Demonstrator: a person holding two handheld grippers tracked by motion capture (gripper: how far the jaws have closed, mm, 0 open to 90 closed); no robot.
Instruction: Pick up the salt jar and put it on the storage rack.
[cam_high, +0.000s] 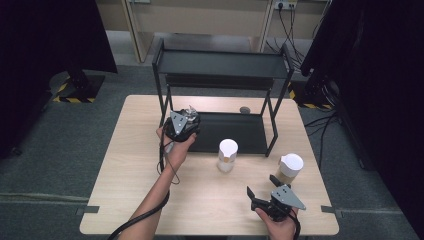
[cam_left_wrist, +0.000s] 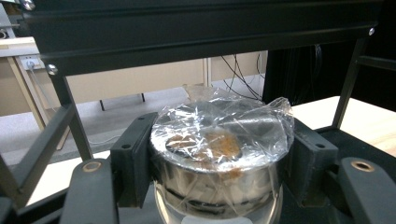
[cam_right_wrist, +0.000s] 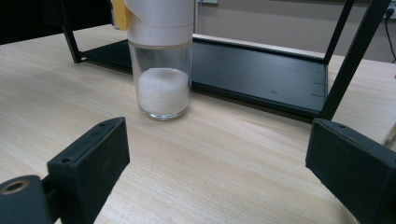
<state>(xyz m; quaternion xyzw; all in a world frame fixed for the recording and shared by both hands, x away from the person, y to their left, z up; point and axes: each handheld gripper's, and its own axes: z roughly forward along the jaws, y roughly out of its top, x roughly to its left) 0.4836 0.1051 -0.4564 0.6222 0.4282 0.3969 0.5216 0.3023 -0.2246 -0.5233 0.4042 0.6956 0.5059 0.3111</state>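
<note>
Even, soft overhead light — dark corners in the high view, glare on plastic wrap (cam_left_wrist: 219, 121), slight blur.

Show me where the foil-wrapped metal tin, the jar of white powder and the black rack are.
metal tin (cam_left_wrist: 217, 184): left gripper view, its shiny side wall.
jar of white powder (cam_right_wrist: 163, 91): right gripper view, the powder-filled glass.
black rack (cam_high: 220, 64): high view, its top shelf.

A black two-shelf rack (cam_high: 222, 65) stands at the table's (cam_high: 140, 200) far side. The left gripper (cam_high: 181, 122) sits at the lower shelf's left end. A white-capped jar (cam_high: 227, 155) stands mid-table, another (cam_high: 290, 167) right, just beyond the spread-jawed right gripper (cam_high: 262, 186).
</note>
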